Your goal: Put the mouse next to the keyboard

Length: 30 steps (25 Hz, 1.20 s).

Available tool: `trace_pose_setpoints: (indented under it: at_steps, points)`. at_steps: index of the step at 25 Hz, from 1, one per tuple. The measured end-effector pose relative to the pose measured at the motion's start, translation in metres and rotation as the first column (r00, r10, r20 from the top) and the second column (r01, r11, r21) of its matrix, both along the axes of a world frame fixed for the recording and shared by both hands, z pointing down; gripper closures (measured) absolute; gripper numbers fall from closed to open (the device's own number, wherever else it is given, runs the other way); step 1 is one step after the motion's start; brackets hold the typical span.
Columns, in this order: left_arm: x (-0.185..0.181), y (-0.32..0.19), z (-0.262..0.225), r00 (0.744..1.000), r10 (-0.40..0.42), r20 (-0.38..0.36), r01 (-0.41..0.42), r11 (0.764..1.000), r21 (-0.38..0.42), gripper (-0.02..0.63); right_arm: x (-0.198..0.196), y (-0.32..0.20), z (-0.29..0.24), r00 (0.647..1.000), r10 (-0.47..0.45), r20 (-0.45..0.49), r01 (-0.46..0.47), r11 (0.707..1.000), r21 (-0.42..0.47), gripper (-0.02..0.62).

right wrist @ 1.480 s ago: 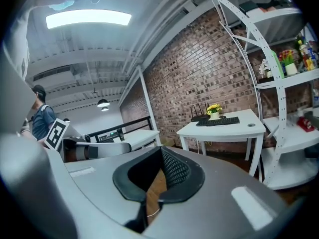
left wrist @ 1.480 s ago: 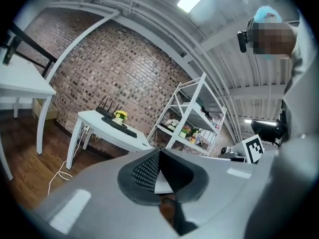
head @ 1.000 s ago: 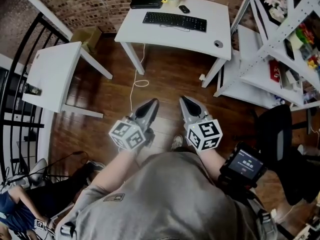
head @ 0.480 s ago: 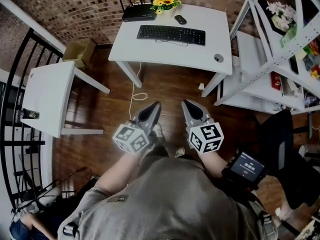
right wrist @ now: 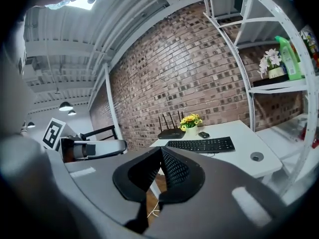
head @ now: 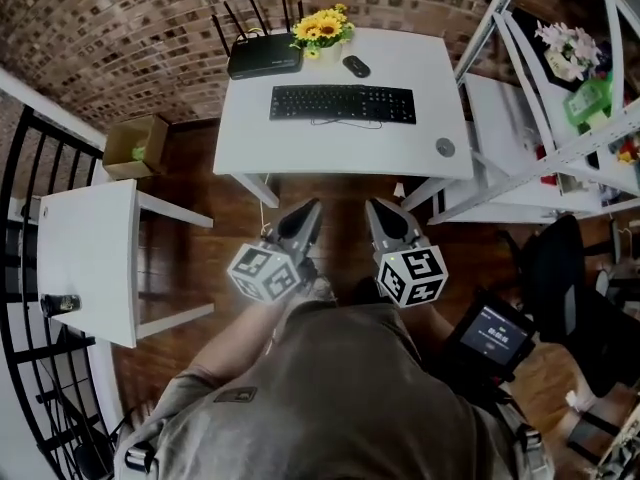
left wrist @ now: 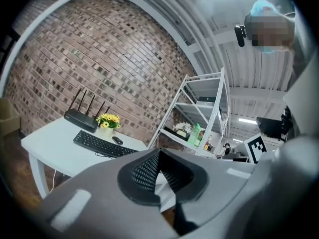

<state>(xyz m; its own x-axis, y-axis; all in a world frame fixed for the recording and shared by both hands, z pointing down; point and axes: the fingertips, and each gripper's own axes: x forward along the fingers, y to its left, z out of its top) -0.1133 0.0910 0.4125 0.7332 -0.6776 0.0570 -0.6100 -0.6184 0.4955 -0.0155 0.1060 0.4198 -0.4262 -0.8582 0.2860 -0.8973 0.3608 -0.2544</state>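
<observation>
Both grippers are held out short of the white desk (head: 300, 148). The left gripper (head: 304, 211) has its jaws pressed together on nothing, and the right gripper (head: 377, 211) is likewise closed and empty. The mouse (head: 355, 66) lies at the back of the desk, behind the black keyboard (head: 343, 104) and apart from it. It sits just right of the pot of yellow flowers (head: 322, 30), with the black router (head: 264, 60) further left. It looks like a small, light thing with a hard, smooth, rounded shell, so I'd guess the jaws would slide off if they pinched high on the hump. The better hold would be low across its two flanks, squeezed gently. I see no cord on it, but it is too small to be sure. There is bare desk to the right of the keyboard, short of the round grommet (head: 445, 147), where it could go.
</observation>
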Motion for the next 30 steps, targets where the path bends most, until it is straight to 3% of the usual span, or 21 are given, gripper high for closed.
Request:
trace_pose_setpoints:
  at_steps: [12,21,30]
  points:
    - [0.018,-0.108,0.012,1.000,0.017,0.001,-0.017,1.000,-0.020,0.606,0.020,-0.107,0.012,1.000,0.022,0.001,-0.022,1.000,-0.007,0.584]
    - [0.060,-0.214,0.012,0.997,-0.029,0.064,0.031,0.999,-0.034,0.606,0.080,-0.221,0.023,0.999,-0.010,0.047,0.011,1.000,-0.027,0.584]
    - [0.065,-0.265,0.028,0.995,-0.064,0.075,0.070,0.994,-0.082,0.606,0.101,-0.289,0.043,0.999,-0.019,-0.035,0.017,0.999,-0.051,0.584]
